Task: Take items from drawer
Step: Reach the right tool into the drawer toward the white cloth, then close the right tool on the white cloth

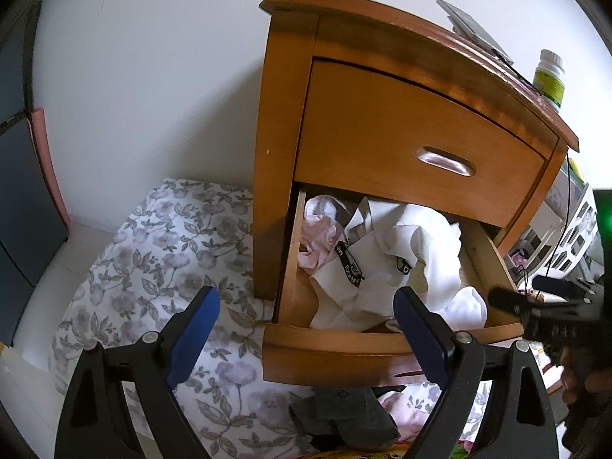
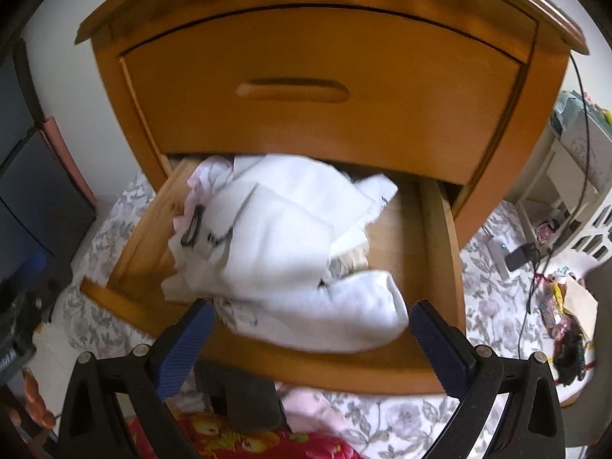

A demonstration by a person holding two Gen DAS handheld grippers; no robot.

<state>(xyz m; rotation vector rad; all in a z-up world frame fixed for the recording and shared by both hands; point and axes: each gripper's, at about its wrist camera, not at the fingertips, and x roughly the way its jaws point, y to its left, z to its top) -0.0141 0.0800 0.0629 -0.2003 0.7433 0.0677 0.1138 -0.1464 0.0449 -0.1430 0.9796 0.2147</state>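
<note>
The drawer (image 2: 436,229), the lower one of a wooden nightstand (image 1: 283,153), stands pulled out, heaped with white clothes (image 2: 290,237). The left tongs (image 1: 306,329) hang apart and empty before its front; the right tongs (image 2: 310,338) gape above the white heap, gripping nothing.

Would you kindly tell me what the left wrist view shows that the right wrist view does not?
Only the left wrist view shows the green-labelled bottle and flat grey device on the nightstand top, plus the right gripper from the side. Only the right wrist view shows the white plastic basket and floor clutter. Both show the open lower drawer of white clothes, dark and pink garments below.
</note>
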